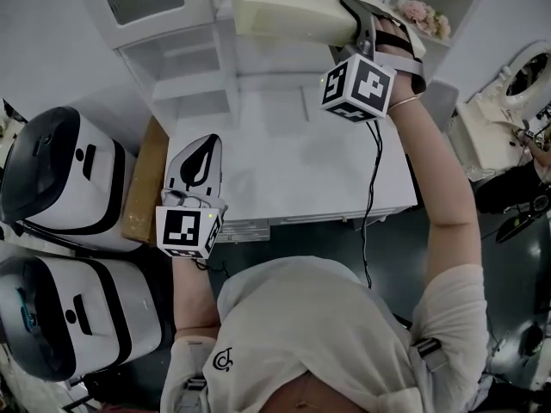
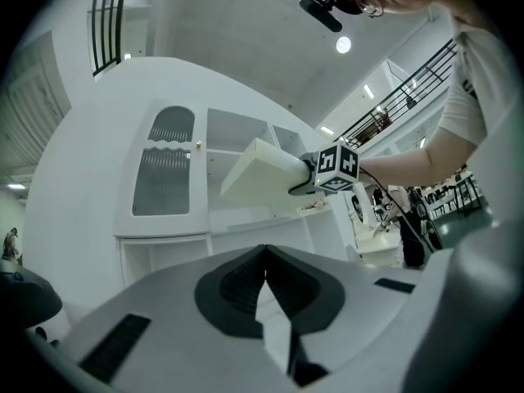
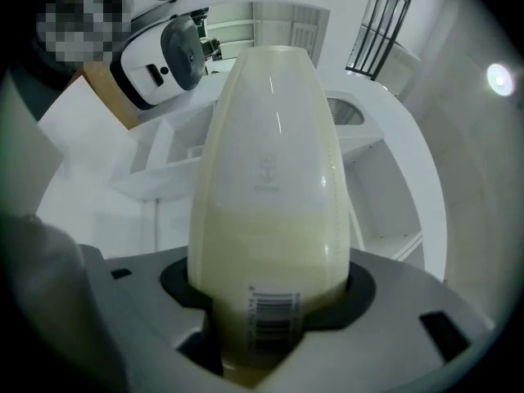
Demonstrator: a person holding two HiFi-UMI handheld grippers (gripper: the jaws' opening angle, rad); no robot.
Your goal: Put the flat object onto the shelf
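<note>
Upper centre: right gripper (image 1: 366,26) clenched on a cream flat board (image 1: 288,7), raised at the white shelf unit (image 1: 194,58) — next, probably slide it in level (left gripper (image 1: 196,163) closed, empty).

Right gripper (image 3: 270,293) raised (clamped), left gripper (image 2: 264,256) closed

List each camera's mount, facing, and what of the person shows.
Head view: on the person's head, facing steeply down at the table and shelf unit; shows chest, left gripper, right gripper.
Left gripper view: on the left gripper, facing along its shut jaws toward the shelf unit; shows the right arm.
Right gripper view: on the right gripper, facing along its jaws, clamped on the flat object.
Shared: head and left gripper views both show the right gripper holding the flat object.
</note>
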